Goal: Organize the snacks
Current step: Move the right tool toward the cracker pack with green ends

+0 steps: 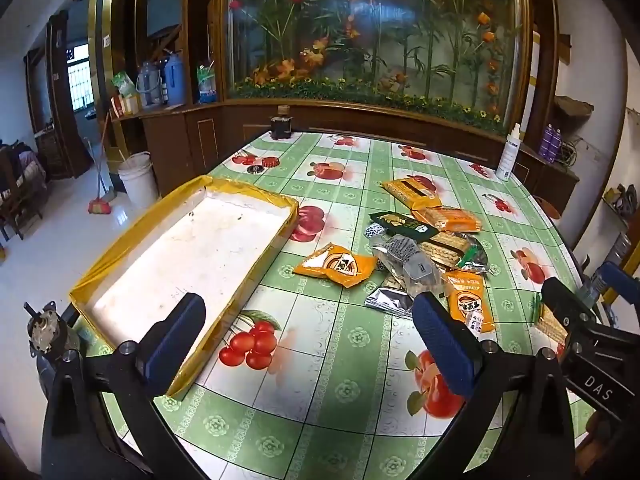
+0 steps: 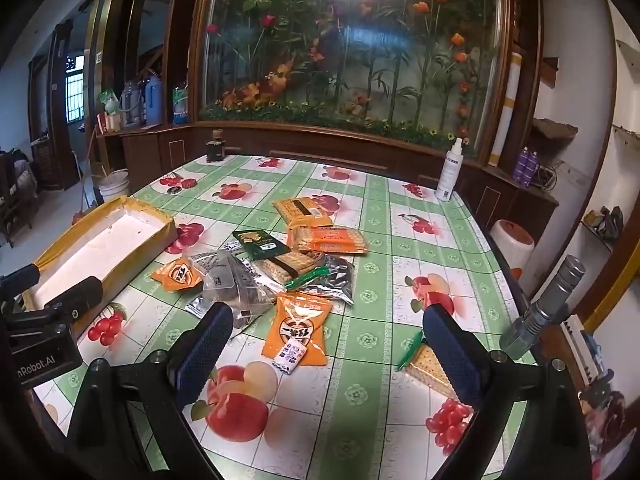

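The fruit-patterned tabletop (image 2: 384, 280) carries a yellow-rimmed tray (image 1: 256, 194) at left, snack packets (image 2: 280, 276) heaped beside it. Left gripper (image 1: 308, 340) and right gripper (image 2: 328, 354) hover, fingers spread, apparently holding nothing.

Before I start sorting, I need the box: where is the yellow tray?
The yellow tray lies at the table's left edge, left of the snack pile, in both views.
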The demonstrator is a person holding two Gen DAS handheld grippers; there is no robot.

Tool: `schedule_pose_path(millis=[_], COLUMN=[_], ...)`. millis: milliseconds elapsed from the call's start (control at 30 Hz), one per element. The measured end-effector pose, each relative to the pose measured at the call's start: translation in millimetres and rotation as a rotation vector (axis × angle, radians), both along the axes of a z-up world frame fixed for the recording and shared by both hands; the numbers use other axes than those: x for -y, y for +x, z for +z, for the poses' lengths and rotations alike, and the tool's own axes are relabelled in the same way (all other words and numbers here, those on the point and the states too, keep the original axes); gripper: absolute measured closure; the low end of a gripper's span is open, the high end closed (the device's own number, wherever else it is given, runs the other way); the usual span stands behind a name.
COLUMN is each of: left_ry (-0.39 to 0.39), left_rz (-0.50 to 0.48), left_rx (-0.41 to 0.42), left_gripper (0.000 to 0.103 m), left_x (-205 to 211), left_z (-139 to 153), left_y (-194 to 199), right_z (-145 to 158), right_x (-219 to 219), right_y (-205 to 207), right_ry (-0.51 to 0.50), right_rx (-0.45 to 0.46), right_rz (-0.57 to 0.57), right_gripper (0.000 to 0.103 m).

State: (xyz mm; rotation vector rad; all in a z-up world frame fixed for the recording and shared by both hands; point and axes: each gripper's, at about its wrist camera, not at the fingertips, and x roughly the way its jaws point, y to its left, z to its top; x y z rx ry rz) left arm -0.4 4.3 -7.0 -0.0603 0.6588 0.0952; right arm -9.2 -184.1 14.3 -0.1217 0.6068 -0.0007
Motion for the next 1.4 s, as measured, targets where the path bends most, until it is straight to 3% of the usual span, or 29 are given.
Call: schedule_pose_path(millis=[200,967,1400], left_ry=[0.042,0.095,0.104], left_rz=[-0.01,-0.033,-0.042], left_rx=[0.008,-0.027,-0.075], left_gripper=[0.0,0.0,0.0], left_x=[5.6,16.4,20.9], left_z=[1.1,-9.1,-21.3], left_y=[-2.0,-2.8,5.1], right_z=[2.8,-2.7,-32.6], right_x=[1.4,0.0,44.2], right_y=[-4.8,-4.6,8.7], right_ry=[-0.048,-0.063,0.146], right_rx=[0.028,0.008,-0.114], right_rz=[-0.04,-0.036,-0.03], right_gripper=[0.006,0.006,0.006])
